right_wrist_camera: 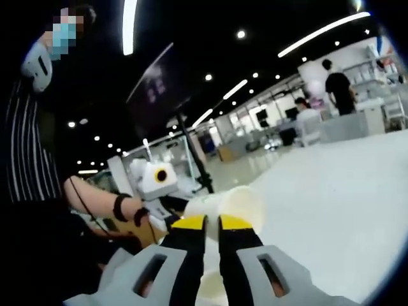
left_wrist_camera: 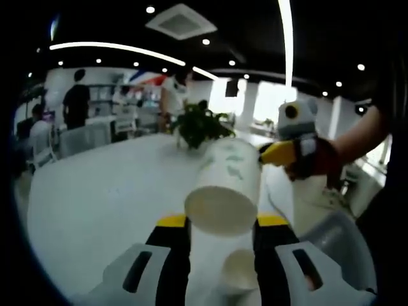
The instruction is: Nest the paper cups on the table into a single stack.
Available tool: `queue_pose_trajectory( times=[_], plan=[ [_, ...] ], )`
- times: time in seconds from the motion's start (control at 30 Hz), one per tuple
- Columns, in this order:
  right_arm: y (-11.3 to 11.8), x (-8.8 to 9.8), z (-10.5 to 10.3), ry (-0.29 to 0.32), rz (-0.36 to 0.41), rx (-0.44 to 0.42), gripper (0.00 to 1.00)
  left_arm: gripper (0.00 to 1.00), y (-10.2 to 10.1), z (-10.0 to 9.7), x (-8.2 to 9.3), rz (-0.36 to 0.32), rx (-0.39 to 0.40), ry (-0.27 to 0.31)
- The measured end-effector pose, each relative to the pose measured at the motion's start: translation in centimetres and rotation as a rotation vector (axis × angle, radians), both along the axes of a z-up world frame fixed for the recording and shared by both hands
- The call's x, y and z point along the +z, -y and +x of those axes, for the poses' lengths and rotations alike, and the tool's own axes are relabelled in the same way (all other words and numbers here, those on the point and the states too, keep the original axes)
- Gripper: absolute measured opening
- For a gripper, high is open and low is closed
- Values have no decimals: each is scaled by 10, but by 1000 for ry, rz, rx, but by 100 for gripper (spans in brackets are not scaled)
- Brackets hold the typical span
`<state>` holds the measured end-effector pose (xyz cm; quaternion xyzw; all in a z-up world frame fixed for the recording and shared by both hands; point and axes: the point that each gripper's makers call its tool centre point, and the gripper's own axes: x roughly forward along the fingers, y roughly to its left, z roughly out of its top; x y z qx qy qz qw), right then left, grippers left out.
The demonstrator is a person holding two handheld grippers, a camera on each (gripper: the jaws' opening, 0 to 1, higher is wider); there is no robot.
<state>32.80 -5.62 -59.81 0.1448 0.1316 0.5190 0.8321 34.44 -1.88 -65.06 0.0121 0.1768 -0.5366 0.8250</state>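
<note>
A white paper cup with a green leaf print hangs above the white table, its base turned toward the left gripper view. My left gripper is shut on it near the base, one yellow-tipped jaw on each side. My right gripper reaches in from the right and meets the cup's rim. In the right gripper view the cup lies sideways, and my right gripper is pinched shut on its rim. My left gripper holds the far end. A second round white shape, perhaps another cup, sits lower between the left jaws.
A potted green plant stands on the table behind the cup. The table stretches wide to the left. Chairs and several people stand at the far side. The person's forearm and dark clothing border the right.
</note>
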Motion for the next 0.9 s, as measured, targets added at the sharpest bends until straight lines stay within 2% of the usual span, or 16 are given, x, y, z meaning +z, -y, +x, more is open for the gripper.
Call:
queue_pose_trajectory(
  times=[0.43,0.47,0.57,0.67,0.9],
  plan=[
    [-16,10,-11,9,1,81,0,34,-5,-1,4,-12,5,28],
    [-16,8,-10,22,-24,76,0,33,-4,-1,5,-15,4,27],
    [-19,12,-12,-13,9,90,0,34,-6,0,3,-7,11,32],
    [-20,13,-12,7,-8,86,0,34,-7,-2,4,-8,12,35],
    [-22,13,-14,4,-19,91,0,34,-11,-5,4,-14,22,33]
  ],
)
